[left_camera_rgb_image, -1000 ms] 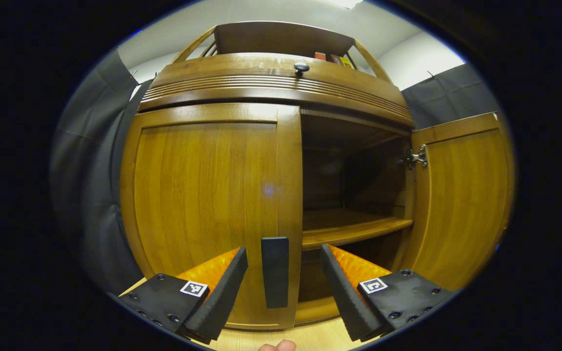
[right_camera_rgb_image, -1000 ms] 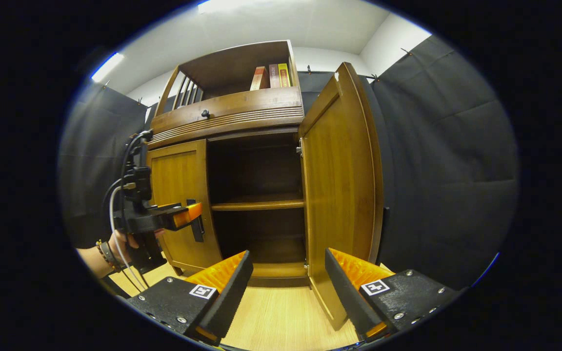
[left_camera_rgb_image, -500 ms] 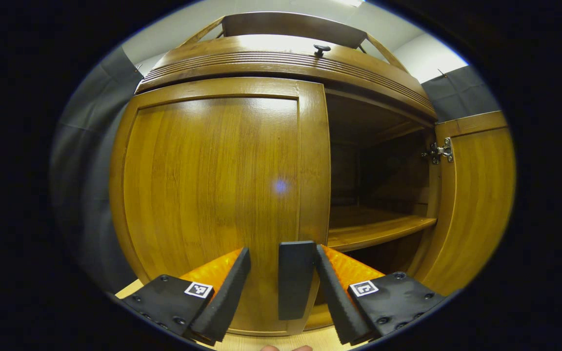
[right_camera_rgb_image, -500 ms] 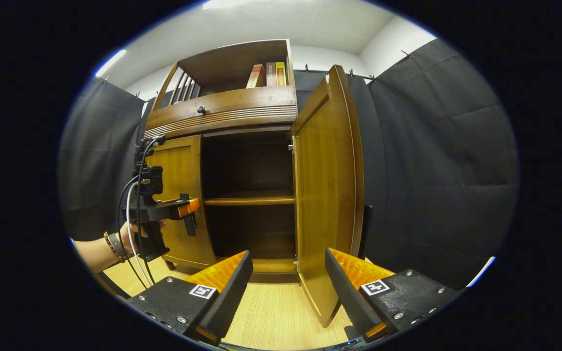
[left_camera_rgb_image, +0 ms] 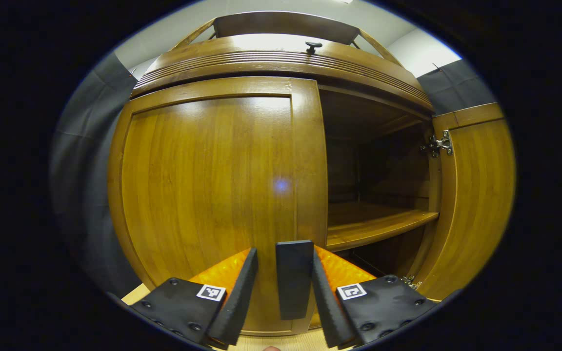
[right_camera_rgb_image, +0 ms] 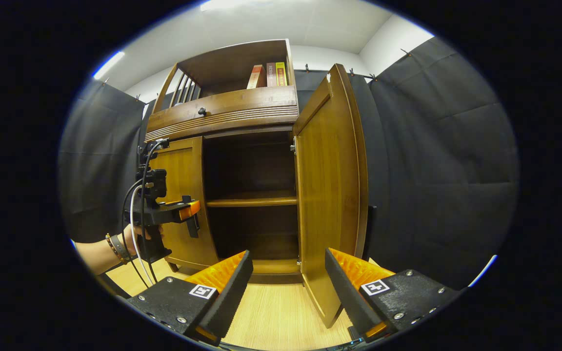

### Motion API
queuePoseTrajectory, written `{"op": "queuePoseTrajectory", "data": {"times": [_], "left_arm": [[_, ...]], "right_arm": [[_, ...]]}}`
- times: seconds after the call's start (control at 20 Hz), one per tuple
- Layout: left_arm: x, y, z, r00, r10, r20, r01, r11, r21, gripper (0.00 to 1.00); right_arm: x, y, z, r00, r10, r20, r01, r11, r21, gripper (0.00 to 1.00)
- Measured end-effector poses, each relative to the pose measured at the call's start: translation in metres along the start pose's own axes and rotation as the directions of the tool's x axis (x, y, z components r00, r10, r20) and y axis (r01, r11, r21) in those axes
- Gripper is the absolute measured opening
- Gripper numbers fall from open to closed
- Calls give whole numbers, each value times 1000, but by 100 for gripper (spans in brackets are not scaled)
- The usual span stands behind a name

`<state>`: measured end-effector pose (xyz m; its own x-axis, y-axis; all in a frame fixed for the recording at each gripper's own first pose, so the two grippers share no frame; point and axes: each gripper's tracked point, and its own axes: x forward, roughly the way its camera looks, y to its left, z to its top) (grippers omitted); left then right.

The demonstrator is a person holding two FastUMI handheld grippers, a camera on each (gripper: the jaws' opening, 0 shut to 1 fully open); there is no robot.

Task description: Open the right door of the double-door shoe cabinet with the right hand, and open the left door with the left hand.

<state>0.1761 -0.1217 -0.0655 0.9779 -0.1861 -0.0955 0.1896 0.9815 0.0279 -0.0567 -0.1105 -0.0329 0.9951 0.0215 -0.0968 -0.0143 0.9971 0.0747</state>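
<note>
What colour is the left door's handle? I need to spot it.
Black handle, a flat upright bar; clearest in the left gripper view.

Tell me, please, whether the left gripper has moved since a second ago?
Yes. The left gripper has come closer to the closed left door, which looms larger in its view, and its jaws have narrowed around the dark door handle.

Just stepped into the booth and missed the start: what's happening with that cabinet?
A person is opening a wooden shoe cabinet with a gripper in each hand. The right door already stands wide open, showing a bare shelf, and the right gripper hangs back from it, open. The left door looks shut. The left gripper is at its dark handle, which sits between the fingers; one finger seems to touch it, with a gap at the other.
</note>
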Motion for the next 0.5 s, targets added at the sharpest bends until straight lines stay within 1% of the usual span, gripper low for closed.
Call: {"op": "queuePoseTrajectory", "data": {"times": [0.2,0.25,0.35,0.4,0.5], "left_arm": [[2,-7,-2,1000,-7,4,7,1000,-29,43],[1,-7,-2,1000,-10,5,11,999,-33,43],[-2,-8,-2,1000,-22,-4,21,999,-34,39],[-2,-7,-3,1000,-23,-10,22,999,-31,39],[-9,-7,-3,1000,-20,-14,19,999,-30,39]], "right_arm": [[-5,-3,-3,1000,-9,-4,9,1000,-1,92],[-4,-4,-5,1000,-10,-10,10,1000,1,92],[-4,-5,-6,1000,-13,-14,13,1000,3,92],[-3,-4,-6,1000,-12,-12,12,1000,5,100],[-2,-3,-6,1000,-13,-8,13,1000,8,100]]}}
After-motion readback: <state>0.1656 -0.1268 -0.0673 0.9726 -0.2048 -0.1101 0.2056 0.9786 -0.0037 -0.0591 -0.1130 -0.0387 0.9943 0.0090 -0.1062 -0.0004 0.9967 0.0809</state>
